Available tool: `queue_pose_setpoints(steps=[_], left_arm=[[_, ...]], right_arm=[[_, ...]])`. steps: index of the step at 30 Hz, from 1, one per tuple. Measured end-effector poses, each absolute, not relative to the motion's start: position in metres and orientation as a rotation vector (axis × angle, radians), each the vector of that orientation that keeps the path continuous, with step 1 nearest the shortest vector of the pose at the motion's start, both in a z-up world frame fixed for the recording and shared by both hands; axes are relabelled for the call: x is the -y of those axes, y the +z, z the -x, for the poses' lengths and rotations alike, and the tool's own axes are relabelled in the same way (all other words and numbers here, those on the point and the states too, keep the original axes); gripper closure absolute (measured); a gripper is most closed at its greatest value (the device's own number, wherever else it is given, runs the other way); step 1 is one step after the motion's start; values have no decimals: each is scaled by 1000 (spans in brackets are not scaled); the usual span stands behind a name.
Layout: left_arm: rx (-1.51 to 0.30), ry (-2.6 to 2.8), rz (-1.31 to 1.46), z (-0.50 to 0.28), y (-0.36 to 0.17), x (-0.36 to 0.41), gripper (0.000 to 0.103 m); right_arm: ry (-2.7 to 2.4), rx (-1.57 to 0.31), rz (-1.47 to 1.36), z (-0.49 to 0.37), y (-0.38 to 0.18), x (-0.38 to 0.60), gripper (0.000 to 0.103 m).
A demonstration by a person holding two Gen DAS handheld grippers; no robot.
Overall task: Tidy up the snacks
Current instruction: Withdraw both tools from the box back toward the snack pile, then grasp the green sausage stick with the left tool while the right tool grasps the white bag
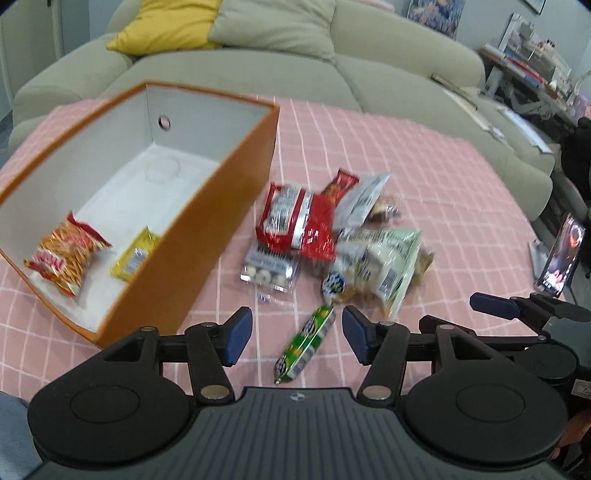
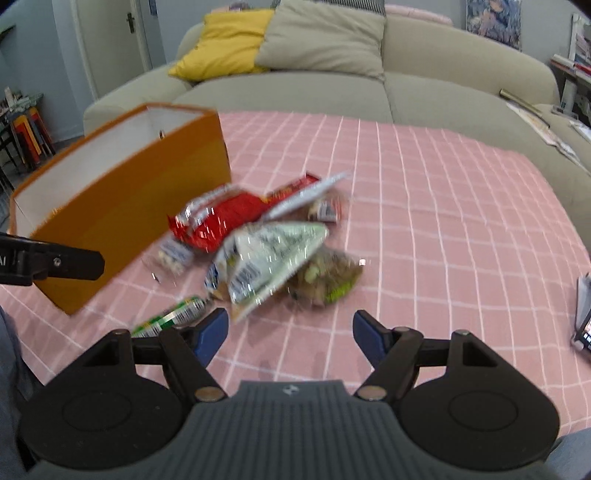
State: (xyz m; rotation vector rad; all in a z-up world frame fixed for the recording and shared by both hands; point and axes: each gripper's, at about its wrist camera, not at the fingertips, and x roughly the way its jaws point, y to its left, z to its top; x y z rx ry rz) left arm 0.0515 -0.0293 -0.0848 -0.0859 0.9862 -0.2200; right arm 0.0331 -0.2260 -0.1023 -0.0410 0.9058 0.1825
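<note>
An orange box [image 1: 207, 221] with a white inside stands on the pink checked cloth; it holds a red-orange snack bag [image 1: 66, 254] and a yellow packet [image 1: 135, 254]. To its right lies a pile of snacks: a red bag [image 1: 295, 221], a green-white bag [image 1: 380, 258], a clear candy pack [image 1: 269, 271]. A green tube-shaped snack [image 1: 304, 343] lies between the fingers of my open, empty left gripper [image 1: 297, 338]. My right gripper [image 2: 290, 336] is open and empty, just in front of the green-white bag [image 2: 273, 258]. The box also shows in the right wrist view [image 2: 129, 206].
A beige sofa [image 1: 295, 66] with a yellow cushion [image 1: 166, 26] stands behind the table. A phone on a stand [image 1: 561, 258] sits at the table's right edge. The right gripper's finger [image 1: 495, 304] shows at the right of the left wrist view.
</note>
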Motion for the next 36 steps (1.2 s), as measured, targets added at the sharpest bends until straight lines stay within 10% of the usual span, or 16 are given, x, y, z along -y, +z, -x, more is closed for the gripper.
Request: queue_pose_setpoints(steps=[19, 36], left_arm=[[-1208, -324, -10, -91, -140, 52, 45], [-1268, -352, -79, -103, -165, 67, 60]], right_arm=[[388, -771, 449, -78, -110, 197, 15], [571, -791, 614, -97, -137, 178, 22]])
